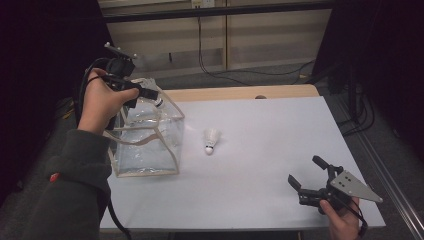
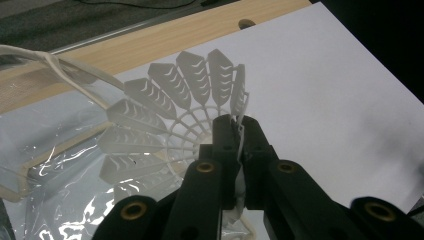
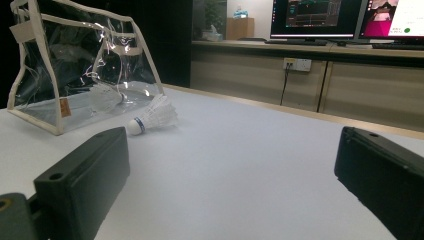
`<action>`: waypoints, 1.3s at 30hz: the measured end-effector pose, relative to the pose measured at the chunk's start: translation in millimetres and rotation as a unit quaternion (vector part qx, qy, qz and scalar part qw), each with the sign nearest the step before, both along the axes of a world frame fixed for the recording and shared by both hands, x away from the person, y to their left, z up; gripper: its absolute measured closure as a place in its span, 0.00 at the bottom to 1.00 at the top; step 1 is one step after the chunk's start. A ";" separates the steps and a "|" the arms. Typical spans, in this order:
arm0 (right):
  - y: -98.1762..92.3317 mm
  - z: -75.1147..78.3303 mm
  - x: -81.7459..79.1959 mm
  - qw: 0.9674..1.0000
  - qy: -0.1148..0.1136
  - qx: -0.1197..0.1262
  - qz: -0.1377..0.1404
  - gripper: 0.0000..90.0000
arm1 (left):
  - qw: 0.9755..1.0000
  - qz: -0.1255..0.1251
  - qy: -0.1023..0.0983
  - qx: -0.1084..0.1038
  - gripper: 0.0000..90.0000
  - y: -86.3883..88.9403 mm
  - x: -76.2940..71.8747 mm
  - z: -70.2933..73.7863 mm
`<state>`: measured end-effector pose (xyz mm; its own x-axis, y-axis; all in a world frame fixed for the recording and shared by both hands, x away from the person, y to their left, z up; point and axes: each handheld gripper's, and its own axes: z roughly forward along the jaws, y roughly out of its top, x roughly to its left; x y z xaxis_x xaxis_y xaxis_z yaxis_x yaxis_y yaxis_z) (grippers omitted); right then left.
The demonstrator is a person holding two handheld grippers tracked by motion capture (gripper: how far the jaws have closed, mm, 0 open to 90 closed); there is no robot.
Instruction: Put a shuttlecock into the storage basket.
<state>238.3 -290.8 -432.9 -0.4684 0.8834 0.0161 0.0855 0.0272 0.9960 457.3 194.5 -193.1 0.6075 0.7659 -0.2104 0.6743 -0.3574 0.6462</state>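
At the left, our left gripper [image 1: 150,94] hangs over the open top of a clear plastic bag [image 1: 150,145] with cream trim. Its fingers [image 2: 225,145] are pinched tight on the feathered skirt of a white plastic shuttlecock [image 2: 165,120], which fans out just beyond and to the left of the fingertips in the left gripper view. Below the held shuttlecock lies the crinkled clear wall of the bag, with its cream handle strap [image 2: 75,75] arching past on the far side of the fingers. The bag stands upright on the white surface [image 1: 260,150].

Further right, a second shuttlecock [image 1: 211,141] lies on its side on the surface, just beside the bag and well apart from both sets of fingers. In the right gripper view it lies ahead and to the left of our right fingers, its cork end with a blue band [image 3: 137,125] towards us, and another shuttlecock [image 3: 107,95] shows inside the bag.

At the right, our right gripper [image 1: 307,175] rests low near the surface's near edge, its fingers [image 3: 82,180] spread wide with nothing between them.
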 end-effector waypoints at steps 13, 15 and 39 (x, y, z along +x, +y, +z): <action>0.3 -0.2 0.2 1.000 0.000 -0.002 -0.001 0.02 | 1.000 0.010 -0.003 0.010 0.98 9.6 3.0 -2.6; 0.7 0.1 -0.1 1.000 -0.001 -0.001 0.000 0.02 | 1.000 0.013 -0.002 0.013 0.98 11.2 3.6 -3.4; 0.4 0.0 0.0 1.000 0.000 -0.002 0.000 0.02 | 0.999 0.036 -0.008 0.028 0.98 29.8 4.3 -3.3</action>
